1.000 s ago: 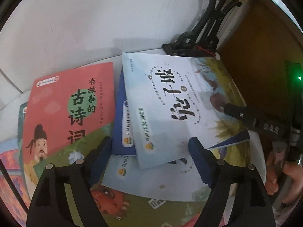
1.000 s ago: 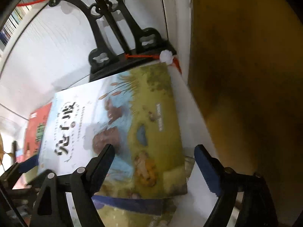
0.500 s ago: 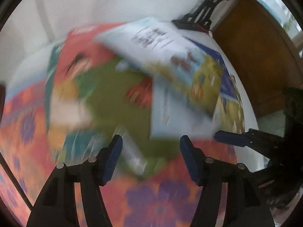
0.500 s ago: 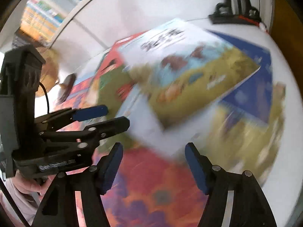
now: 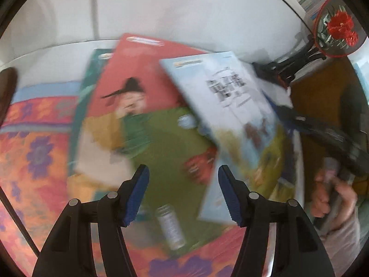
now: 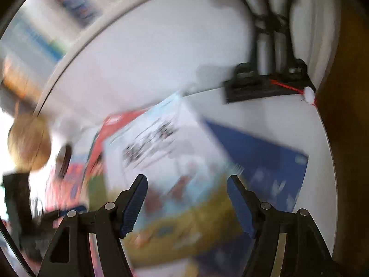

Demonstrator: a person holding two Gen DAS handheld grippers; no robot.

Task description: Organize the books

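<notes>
Several thin picture books lie overlapped on the round white table [image 5: 57,48]. A light blue book with black characters [image 5: 230,97] [image 6: 159,143] is on top, over a red book with a robed figure [image 5: 138,80], a green book [image 5: 170,152] and a dark blue book [image 6: 265,159]. My left gripper [image 5: 182,184] hovers above the green book, open, with nothing between its pads. My right gripper [image 6: 186,191] hangs over the light blue book's lower part. Its jaws are opening and the pads press on nothing. In the left wrist view a hand [image 5: 332,191] holds the right gripper [image 5: 327,136] beside the pile.
A black ornate stand [image 6: 265,85] [image 5: 288,69] with a red cord stands at the table's far edge, bearing a round fan with red flowers [image 5: 336,27]. An orange cloth with purple flowers [image 5: 34,161] covers the near left. A brown panel [image 6: 346,138] rises on the right.
Both grippers have pulled back from the pile and their jaws stand narrower than a second ago. The light blue book has slid and turned. The right view has swung back toward the stand.
</notes>
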